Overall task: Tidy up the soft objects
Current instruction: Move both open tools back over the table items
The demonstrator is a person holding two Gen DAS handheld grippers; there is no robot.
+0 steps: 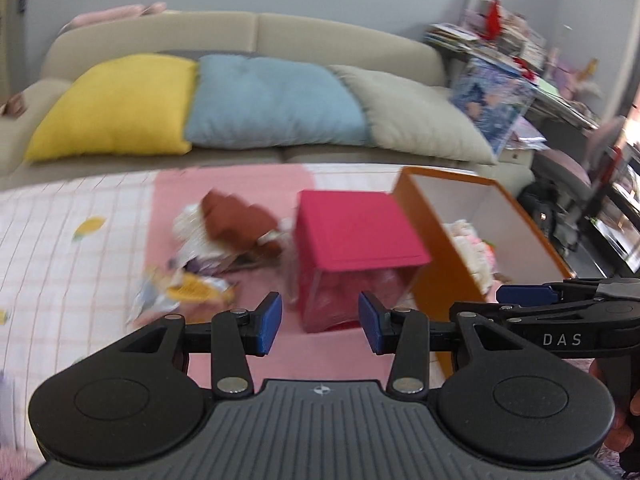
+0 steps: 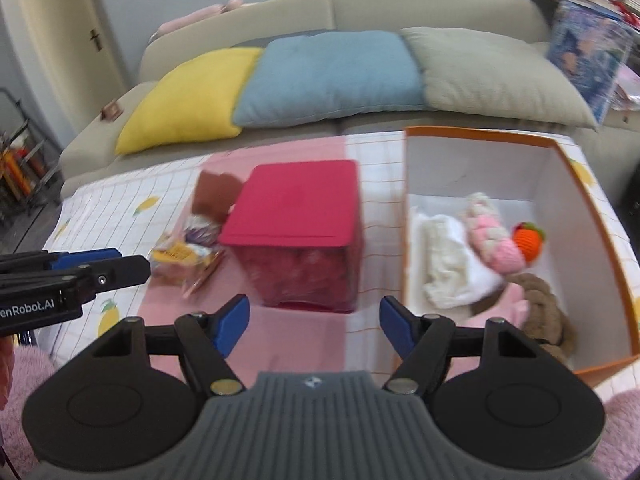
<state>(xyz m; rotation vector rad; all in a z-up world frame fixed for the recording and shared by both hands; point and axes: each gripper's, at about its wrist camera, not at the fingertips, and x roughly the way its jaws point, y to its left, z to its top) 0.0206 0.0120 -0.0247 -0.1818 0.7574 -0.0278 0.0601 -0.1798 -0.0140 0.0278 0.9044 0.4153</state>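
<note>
My left gripper [image 1: 320, 322] is open with nothing between its blue pads, just in front of a box with a red lid [image 1: 356, 232]. Left of that box lie a brown plush toy [image 1: 236, 220] and crinkly snack packets [image 1: 188, 288], blurred. My right gripper [image 2: 314, 324] is also open and empty, near the gap between the red-lidded box [image 2: 296, 204] and an orange box [image 2: 480, 134]. Inside the orange box lie a white cloth [image 2: 444, 264], a pink braided toy [image 2: 492, 232], an orange crocheted fruit [image 2: 528, 240] and a brown knotted plush [image 2: 540, 300].
Everything sits on a checked pink and white cover [image 2: 120, 208]. Behind it stands a beige sofa [image 1: 256, 32] with yellow [image 1: 116, 108], blue [image 1: 272, 104] and grey [image 1: 412, 116] cushions. Cluttered shelves [image 1: 512, 40] stand at the right.
</note>
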